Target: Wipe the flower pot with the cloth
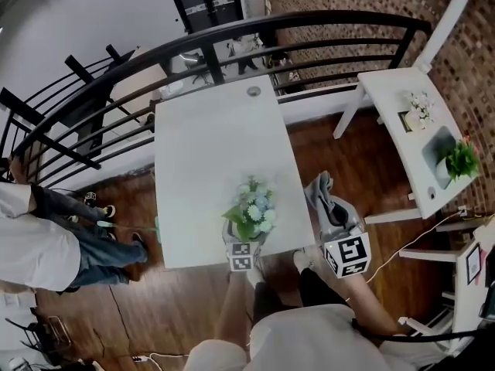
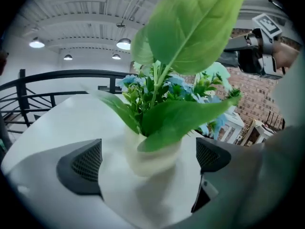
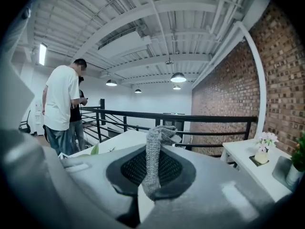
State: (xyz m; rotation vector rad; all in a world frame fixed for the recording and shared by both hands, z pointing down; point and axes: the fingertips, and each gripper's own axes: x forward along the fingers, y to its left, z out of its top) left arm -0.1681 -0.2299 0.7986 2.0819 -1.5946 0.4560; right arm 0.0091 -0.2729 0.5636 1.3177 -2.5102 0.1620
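Observation:
A white flower pot (image 2: 151, 155) with green leaves and blue and white flowers (image 1: 251, 207) stands near the front edge of the white table (image 1: 209, 137). My left gripper (image 2: 147, 162) is open wide. The pot stands between its dark pads (image 2: 82, 168), and neither pad touches it. In the head view only the left gripper's marker cube (image 1: 242, 256) shows, below the flowers. My right gripper (image 1: 337, 226) hovers off the table's right edge, shut on a grey knitted cloth (image 1: 323, 193). That cloth (image 3: 153, 156) sticks up out of the closed jaws.
A person in a white shirt (image 1: 31, 246) stands left of the table. A black railing (image 1: 232, 41) curves behind it. A white side table (image 1: 402, 107) with small plants stands at the right by the brick wall. Cables lie on the wood floor (image 1: 421, 242).

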